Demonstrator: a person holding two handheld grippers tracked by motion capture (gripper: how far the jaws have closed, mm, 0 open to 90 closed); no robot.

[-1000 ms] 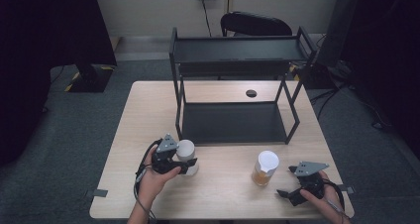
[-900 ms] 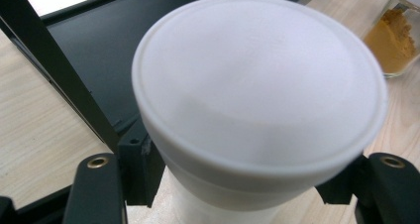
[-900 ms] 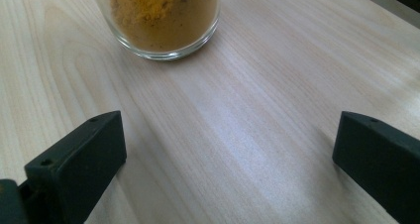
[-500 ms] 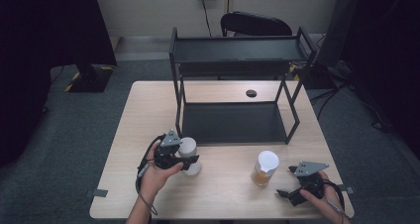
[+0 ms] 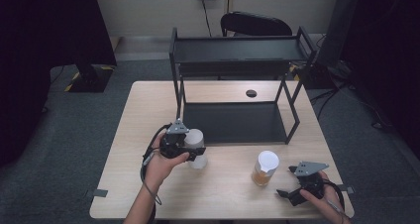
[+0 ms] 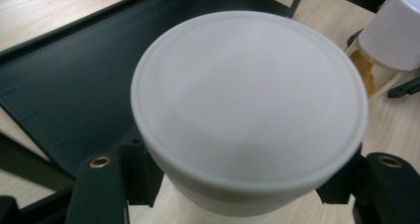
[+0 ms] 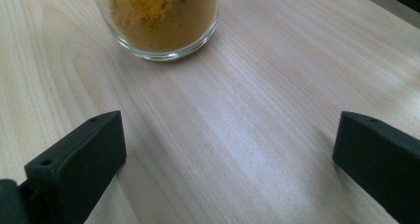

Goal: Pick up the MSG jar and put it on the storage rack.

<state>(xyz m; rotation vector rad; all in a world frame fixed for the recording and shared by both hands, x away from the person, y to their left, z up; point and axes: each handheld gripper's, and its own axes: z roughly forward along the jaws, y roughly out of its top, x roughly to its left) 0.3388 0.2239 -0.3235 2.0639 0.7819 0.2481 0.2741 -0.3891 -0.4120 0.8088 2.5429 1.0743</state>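
My left gripper is shut on a white-lidded jar, just in front of the black rack's lower shelf. In the left gripper view the jar's white lid looms large, with a black jaw pressed against each side below it. The jar looks raised a little off the table. A second jar, glass with orange powder and a white lid, stands at the front right. My right gripper rests low beside it, open. In the right gripper view bare wood lies between its jaws, with the powder jar just ahead.
A black two-level metal rack stands on the far half of the wooden table, its legs framing the lower shelf. A small dark round hole lies behind it. A black chair stands beyond the table.
My left gripper has carried the white-lidded jar upward and toward the rack. The right gripper and the powder jar have stayed put.
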